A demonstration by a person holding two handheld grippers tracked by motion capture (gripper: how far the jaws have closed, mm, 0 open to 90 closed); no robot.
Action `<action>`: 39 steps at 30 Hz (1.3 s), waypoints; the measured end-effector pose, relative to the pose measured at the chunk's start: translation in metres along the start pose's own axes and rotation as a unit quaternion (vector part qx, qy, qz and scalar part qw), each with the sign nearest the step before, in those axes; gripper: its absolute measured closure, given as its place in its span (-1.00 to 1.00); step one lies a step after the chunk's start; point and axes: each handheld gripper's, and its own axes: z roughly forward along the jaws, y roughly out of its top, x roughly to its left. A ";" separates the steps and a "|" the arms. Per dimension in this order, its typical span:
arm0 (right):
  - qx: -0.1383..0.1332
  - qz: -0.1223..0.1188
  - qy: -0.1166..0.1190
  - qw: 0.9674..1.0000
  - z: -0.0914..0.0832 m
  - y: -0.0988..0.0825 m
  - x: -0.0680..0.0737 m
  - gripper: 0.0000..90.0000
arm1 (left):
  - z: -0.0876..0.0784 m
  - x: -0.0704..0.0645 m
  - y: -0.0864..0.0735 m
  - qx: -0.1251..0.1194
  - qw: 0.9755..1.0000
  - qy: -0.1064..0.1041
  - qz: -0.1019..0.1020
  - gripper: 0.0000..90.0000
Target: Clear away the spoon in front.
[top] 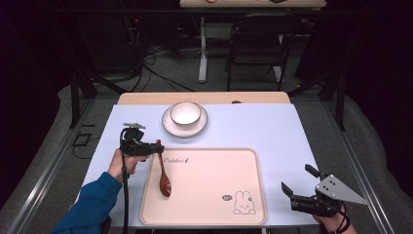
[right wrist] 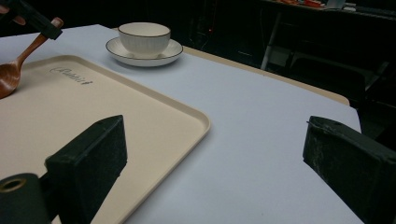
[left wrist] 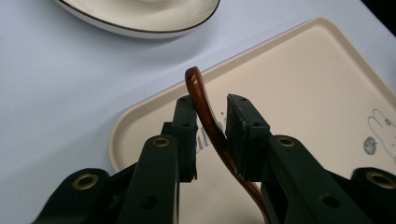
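A brown wooden spoon (top: 164, 183) lies on the left part of a beige tray (top: 209, 195), bowl down, its handle rising toward the tray's far left corner. My left gripper (top: 158, 147) stands around the handle's end. In the left gripper view the handle (left wrist: 205, 107) runs slantwise between the jaws, against the left one, with a small gap at the right one, so the gripper (left wrist: 211, 101) is slightly open. My right gripper (top: 298, 178) hovers wide open past the tray's right edge, with nothing between its jaws (right wrist: 215, 128). The right gripper view also catches the spoon (right wrist: 9, 74).
A white bowl (top: 185, 113) sits on a white plate (top: 170, 127) with a dark rim, at the back middle of the pale blue table cover. The tray carries a rabbit drawing (top: 242, 202). A chair (top: 255, 44) stands beyond the table.
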 end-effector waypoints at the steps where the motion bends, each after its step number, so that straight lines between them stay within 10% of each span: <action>1: 0.000 0.000 0.000 1.000 0.000 0.000 0.000 -0.88 | 0.002 0.000 -0.001 0.004 1.000 -0.002 0.001 0.63; 20: -0.001 0.000 0.000 1.000 0.000 0.000 0.000 -0.88 | 0.027 -0.006 -0.009 0.030 0.998 0.049 0.021 0.42; 39: -0.001 0.000 0.000 1.000 -0.001 0.000 0.000 -0.88 | 0.015 -0.019 -0.008 0.000 0.993 0.102 0.062 -0.61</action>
